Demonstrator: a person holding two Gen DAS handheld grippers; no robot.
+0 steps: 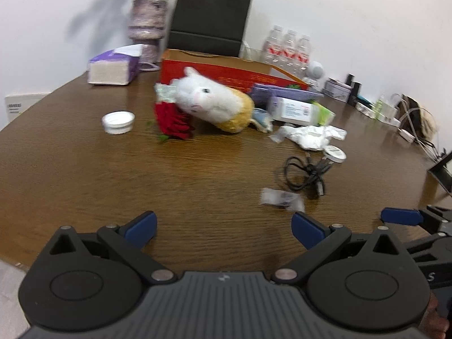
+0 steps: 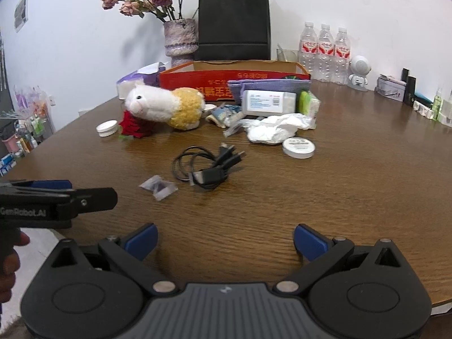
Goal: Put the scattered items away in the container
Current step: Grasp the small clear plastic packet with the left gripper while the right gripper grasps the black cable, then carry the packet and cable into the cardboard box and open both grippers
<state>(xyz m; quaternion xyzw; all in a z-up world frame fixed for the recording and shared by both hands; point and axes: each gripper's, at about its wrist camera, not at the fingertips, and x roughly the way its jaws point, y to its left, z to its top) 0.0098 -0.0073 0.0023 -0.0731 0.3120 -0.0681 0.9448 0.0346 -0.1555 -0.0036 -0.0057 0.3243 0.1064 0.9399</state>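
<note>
Clutter lies across the brown wood-grain counter (image 2: 353, 186), none of it yet in the open red cardboard box (image 2: 223, 80) at the far side. Both tools sit at the near edge, empty: left hand-held gripper (image 1: 224, 230) with jaws spread wide, right hand-held gripper (image 2: 225, 241) likewise wide apart, nothing between the blue pads of either.

Nearest items: a small clear plastic packet (image 2: 158, 187) and, just beyond it, a coiled black cable with plugs (image 2: 207, 166). Both lie ahead of the right tool and slightly to its left; from the left tool they sit forward and to the right. Farther off, near the box, are a white-and-yellow plush animal (image 2: 166, 106) resting against a red fabric rose (image 2: 135, 127), a crumpled white tissue wad (image 2: 275, 130), a round white lidded tin (image 2: 299, 147) and a white open jar lid (image 2: 106, 127).

Judgement: the step in hand is a first approach. Taking the cable would go best by closing across the bundled middle, not a loose loop, so plugs do not trail. The flat packet probably needs a low approach with pads close to the surface.
</note>
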